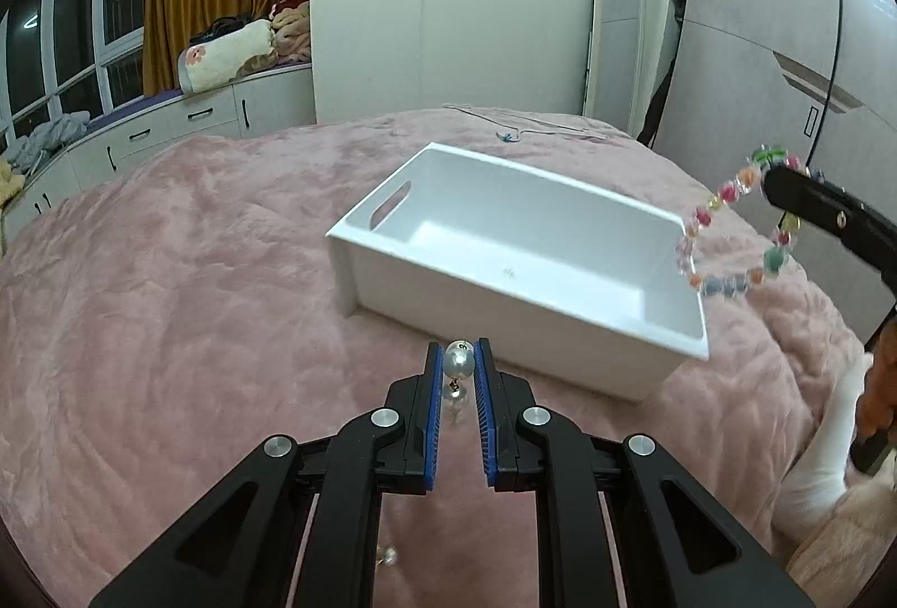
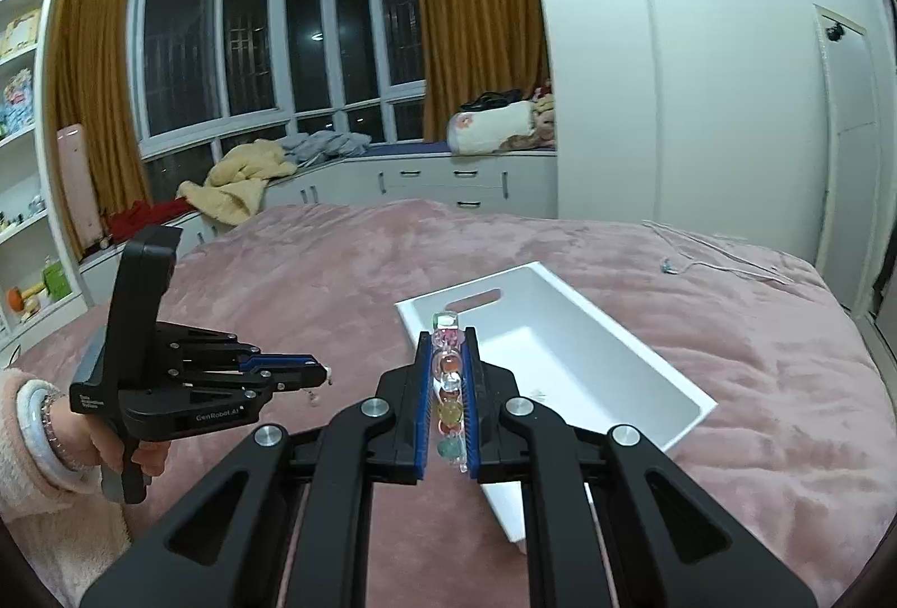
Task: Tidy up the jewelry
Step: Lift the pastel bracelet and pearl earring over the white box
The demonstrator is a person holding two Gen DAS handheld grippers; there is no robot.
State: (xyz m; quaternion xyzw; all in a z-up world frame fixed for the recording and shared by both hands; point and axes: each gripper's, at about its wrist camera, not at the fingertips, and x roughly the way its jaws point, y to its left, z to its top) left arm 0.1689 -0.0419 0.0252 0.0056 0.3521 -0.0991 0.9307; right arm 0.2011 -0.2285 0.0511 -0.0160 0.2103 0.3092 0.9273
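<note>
Left wrist view first: nearest me, my left claw [image 1: 459, 355] is clenched on a pearl earring [image 1: 458, 361], the round pearl pinched right at the tips with a small dangle hanging beneath it. Just past the tips sits the white bin [image 1: 521, 249], empty as far as I can see, resting on the pink bedspread [image 1: 185, 282]. To the right of the bin, my right claw [image 1: 771, 184] holds the beaded bracelet [image 1: 729, 226] up in the air, the loop dangling beside the bin's near-right corner. Farther off, a thin white cord [image 1: 538, 125] lies near the bed's far edge.

From the right wrist view, the right claw [image 2: 448, 333] is shut along the bracelet [image 2: 450, 383], beads lined up between the pads, with the bin [image 2: 560, 355] just ahead and the left claw [image 2: 328, 372] off to the left above the bedspread.

My worry is the pearl — it is round and gripped at the very tips, so any jolt could squirt it out into the plush pile, where it would be hard to find. The swinging bracelet could also catch the bin's rim and drop outside.

Something small glints low between the left claw's arms; I cannot tell what it is. The bracelet is blurred, and the right claw's body is cut off at the frame edge.
</note>
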